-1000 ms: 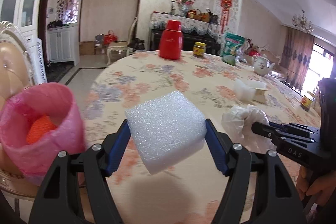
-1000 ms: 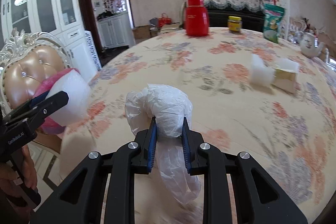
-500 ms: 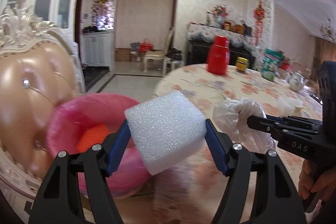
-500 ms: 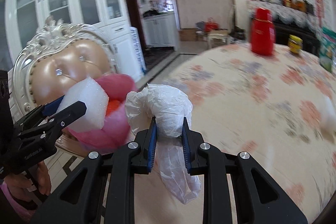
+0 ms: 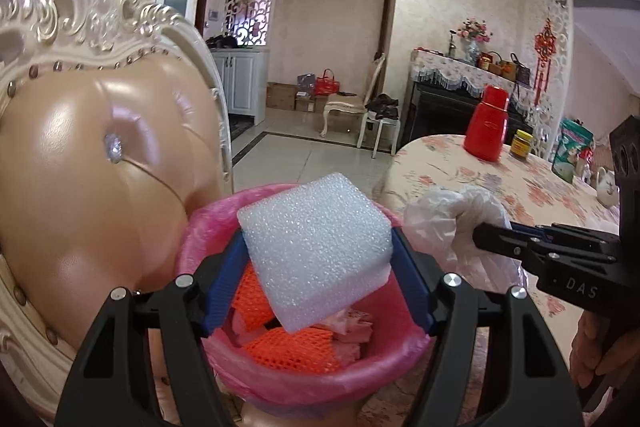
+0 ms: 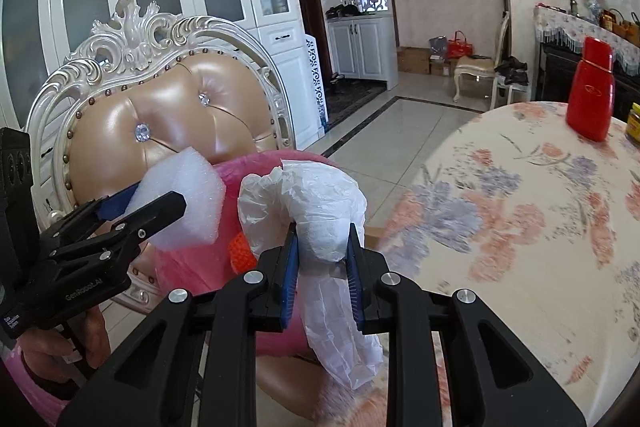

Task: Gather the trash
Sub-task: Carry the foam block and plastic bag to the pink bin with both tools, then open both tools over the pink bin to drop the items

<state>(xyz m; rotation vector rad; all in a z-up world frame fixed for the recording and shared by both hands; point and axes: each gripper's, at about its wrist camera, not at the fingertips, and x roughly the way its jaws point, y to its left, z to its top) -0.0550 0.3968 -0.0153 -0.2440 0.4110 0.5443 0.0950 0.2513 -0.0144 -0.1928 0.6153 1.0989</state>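
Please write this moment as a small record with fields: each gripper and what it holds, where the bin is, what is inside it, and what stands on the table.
left gripper: shut on white foam block, above the bin opening
right gripper: shut on crumpled white plastic bag, beside the bin's rim
bin: pink-lined trash bin on the seat of an ornate chair
bin contents: orange foam netting, other scraps
table: floral cloth; red thermos at the far side

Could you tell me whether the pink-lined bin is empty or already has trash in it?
It already has trash: orange foam netting and pinkish scraps lie inside the bin. How deep the pile goes cannot be told.
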